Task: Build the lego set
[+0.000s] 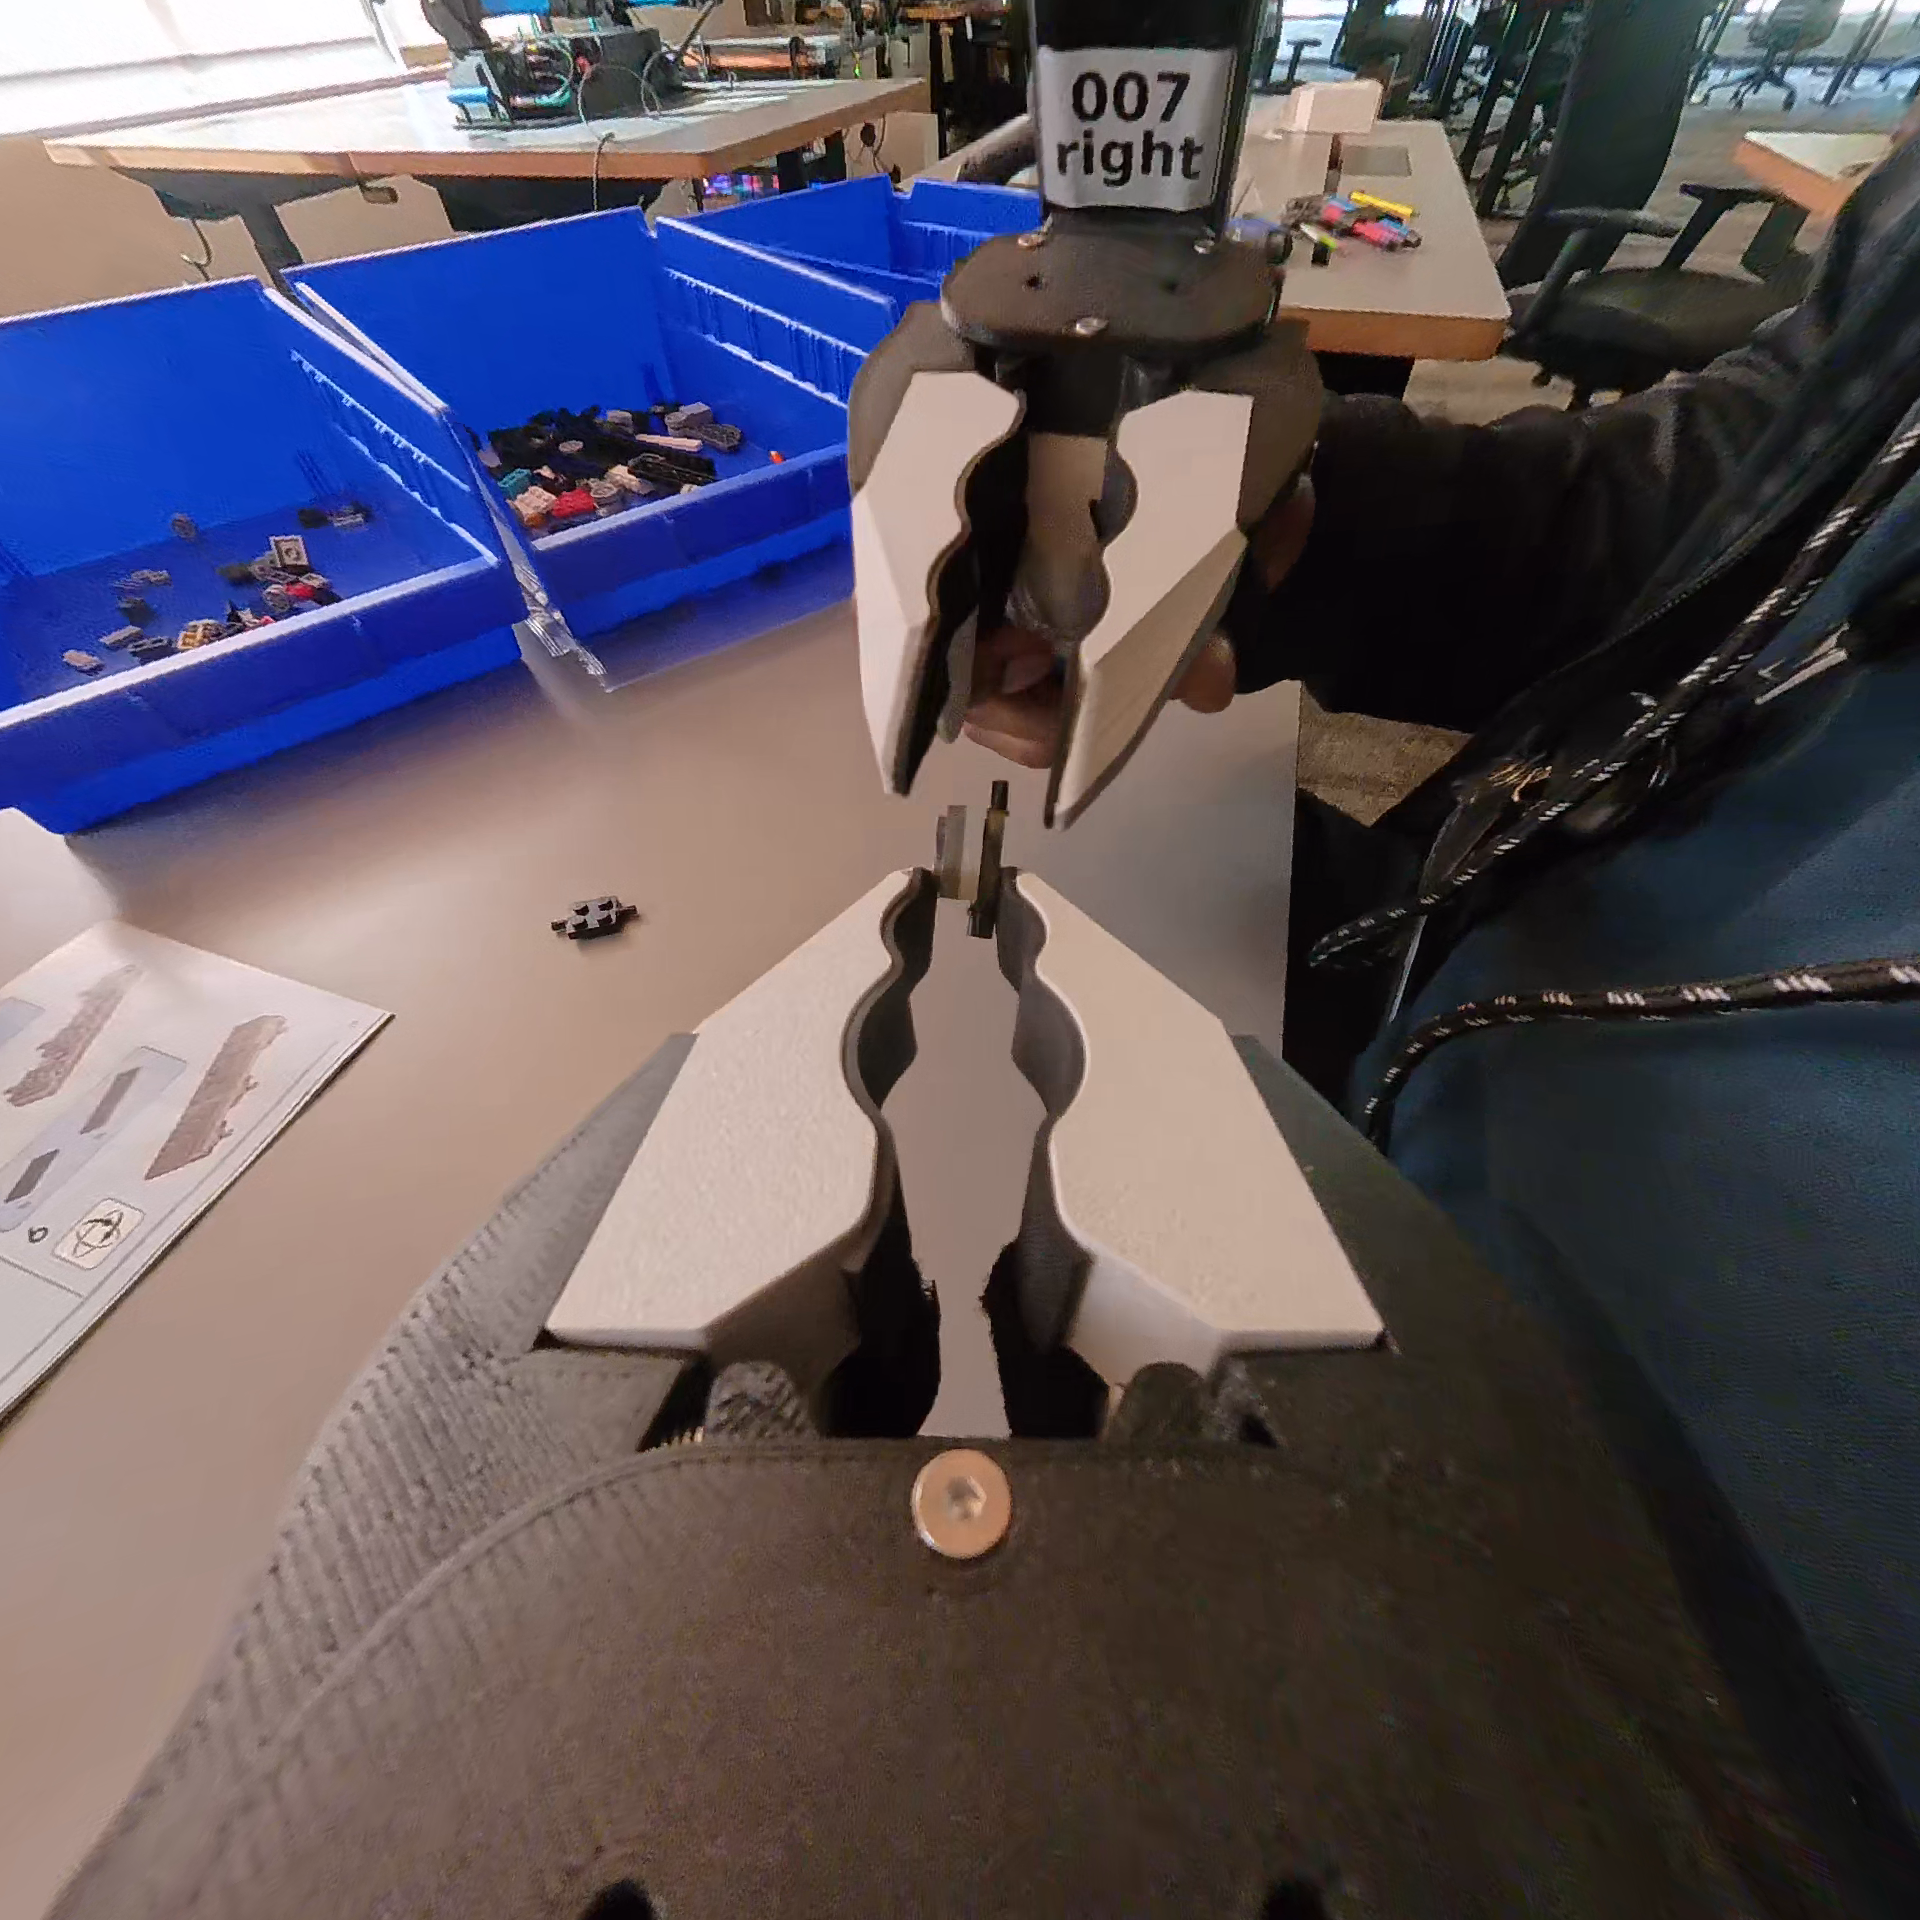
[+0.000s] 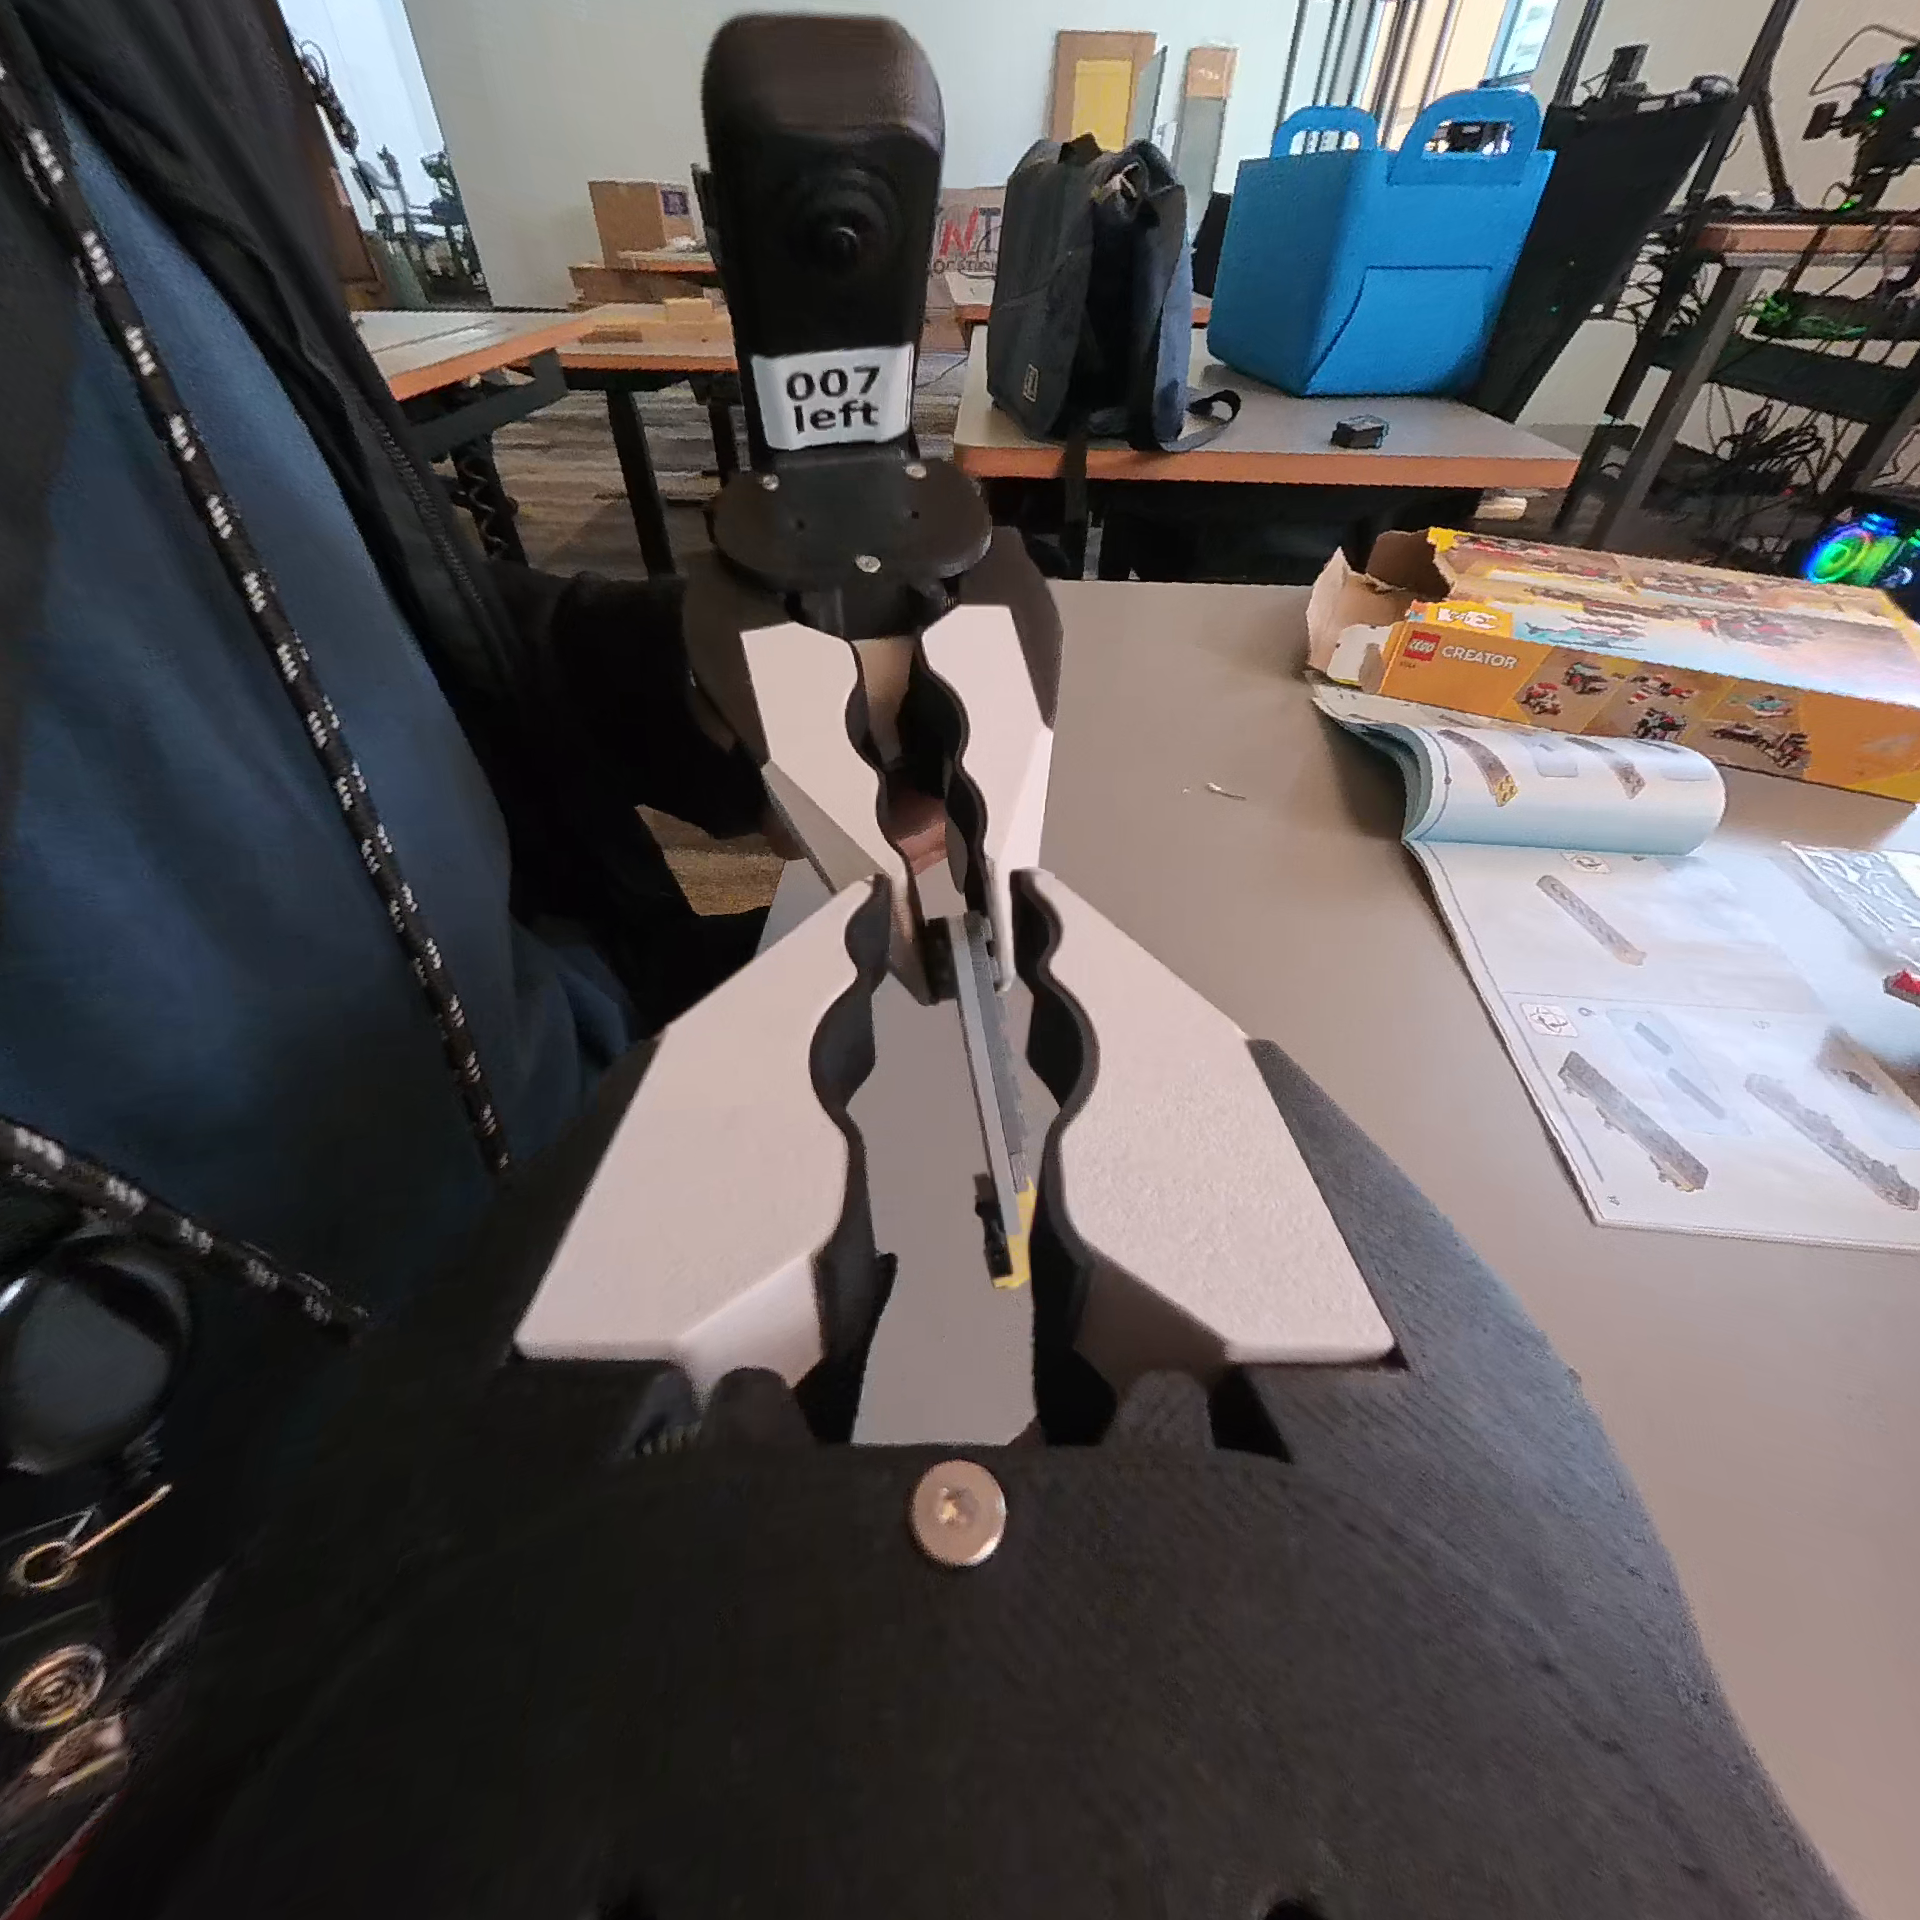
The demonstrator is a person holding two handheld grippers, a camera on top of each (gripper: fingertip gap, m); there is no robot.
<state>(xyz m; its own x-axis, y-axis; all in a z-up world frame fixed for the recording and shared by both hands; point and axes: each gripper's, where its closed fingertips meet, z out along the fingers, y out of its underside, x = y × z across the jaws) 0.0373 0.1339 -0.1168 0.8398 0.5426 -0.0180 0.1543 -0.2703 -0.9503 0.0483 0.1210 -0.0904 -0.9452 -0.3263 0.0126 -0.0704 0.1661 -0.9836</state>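
Observation:
My left gripper is shut on one end of a long, thin grey lego assembly, held edge-on above the table. In the right wrist view the assembly runs from the left gripper towards the camera and ends in a yellow and black piece. My right gripper is open, with the assembly between its fingers and close to the right-hand one. In the left wrist view the right gripper faces mine, jaws apart, just beyond the assembly's tip.
Blue bins with loose lego pieces stand at the table's back left. A small black piece lies on the table. An instruction booklet and the lego box lie nearby. The person's jacket is close beside the table edge. My left and right fingertips are right by each other. Between my left fingertips and the small black piece there is roughly 15 cm.

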